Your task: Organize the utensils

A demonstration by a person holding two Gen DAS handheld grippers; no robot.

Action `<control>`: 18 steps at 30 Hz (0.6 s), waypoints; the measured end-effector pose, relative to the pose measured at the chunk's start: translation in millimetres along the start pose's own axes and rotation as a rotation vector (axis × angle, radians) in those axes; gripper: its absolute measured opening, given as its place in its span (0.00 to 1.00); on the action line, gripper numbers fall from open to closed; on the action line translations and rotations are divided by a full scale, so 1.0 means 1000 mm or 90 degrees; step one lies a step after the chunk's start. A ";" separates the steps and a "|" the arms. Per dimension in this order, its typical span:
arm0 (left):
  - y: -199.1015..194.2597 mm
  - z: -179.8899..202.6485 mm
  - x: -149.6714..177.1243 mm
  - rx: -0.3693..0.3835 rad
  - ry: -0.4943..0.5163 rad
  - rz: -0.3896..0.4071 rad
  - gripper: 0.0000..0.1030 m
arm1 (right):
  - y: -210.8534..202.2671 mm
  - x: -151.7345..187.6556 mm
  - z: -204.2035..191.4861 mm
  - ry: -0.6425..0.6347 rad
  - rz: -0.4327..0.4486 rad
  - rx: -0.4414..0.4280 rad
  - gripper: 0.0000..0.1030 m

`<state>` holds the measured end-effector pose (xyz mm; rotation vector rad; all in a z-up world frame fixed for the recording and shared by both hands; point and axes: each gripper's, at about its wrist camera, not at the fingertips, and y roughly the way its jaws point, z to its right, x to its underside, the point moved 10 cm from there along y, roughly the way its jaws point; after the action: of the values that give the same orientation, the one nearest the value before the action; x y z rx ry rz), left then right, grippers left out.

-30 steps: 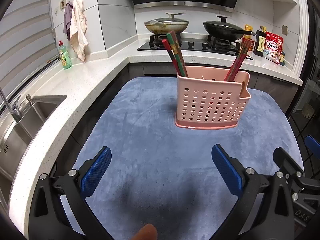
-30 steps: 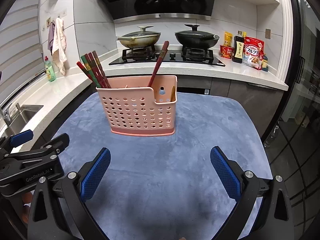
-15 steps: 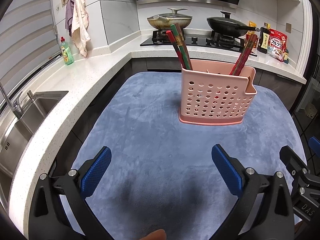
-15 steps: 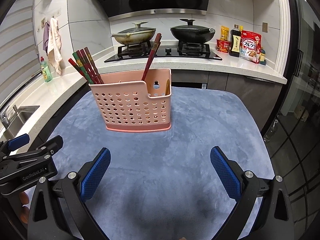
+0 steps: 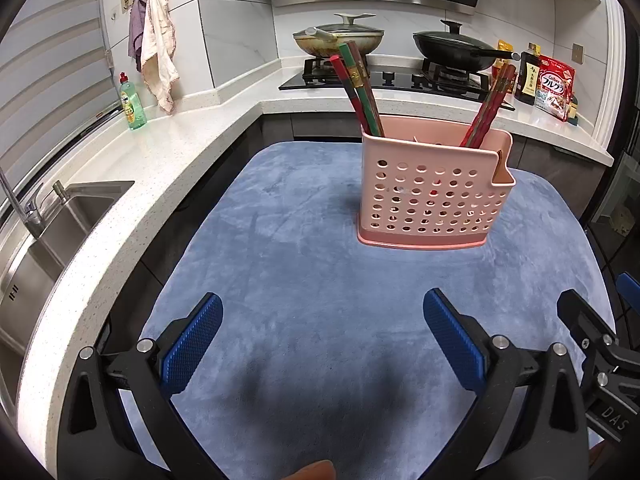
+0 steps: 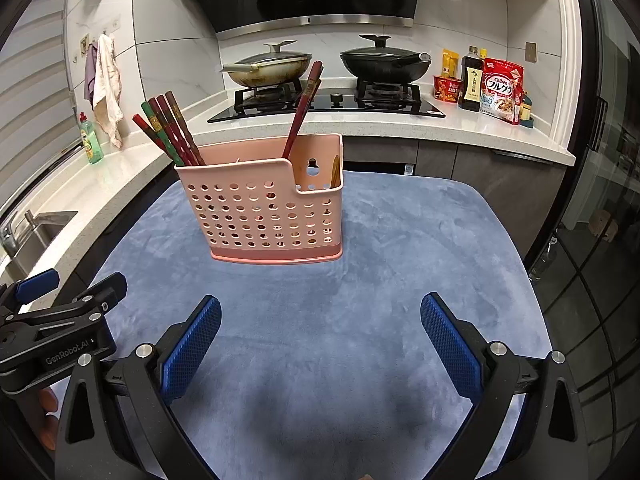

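Note:
A pink perforated utensil holder stands upright on the blue mat; it also shows in the right wrist view. Red and green chopsticks lean in its left compartment. Dark red chopsticks lean in the middle part. A wooden piece stands in the right end slot. My left gripper is open and empty, well short of the holder. My right gripper is open and empty too.
A white counter with a sink and a green soap bottle runs along the left. A stove with two lidded pans is behind. Bottles and a cereal bag stand at the back right.
Both grippers have tilted or drawn back a little, so the holder sits lower in both views. Both stay open and empty. The holder and chopsticks have not moved.

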<state>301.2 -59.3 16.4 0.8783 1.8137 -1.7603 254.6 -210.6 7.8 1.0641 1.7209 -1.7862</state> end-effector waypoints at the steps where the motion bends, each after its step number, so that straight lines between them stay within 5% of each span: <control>1: 0.000 0.000 0.000 0.000 0.000 0.000 0.93 | 0.000 0.000 0.000 0.000 0.000 0.000 0.93; 18: -0.001 -0.002 0.006 0.005 0.008 -0.027 0.93 | -0.002 -0.003 -0.004 -0.002 -0.021 -0.003 0.93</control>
<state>296.5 -56.6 12.5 0.8612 1.8473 -1.7936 255.6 -207.4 11.6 1.0364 1.7499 -1.8028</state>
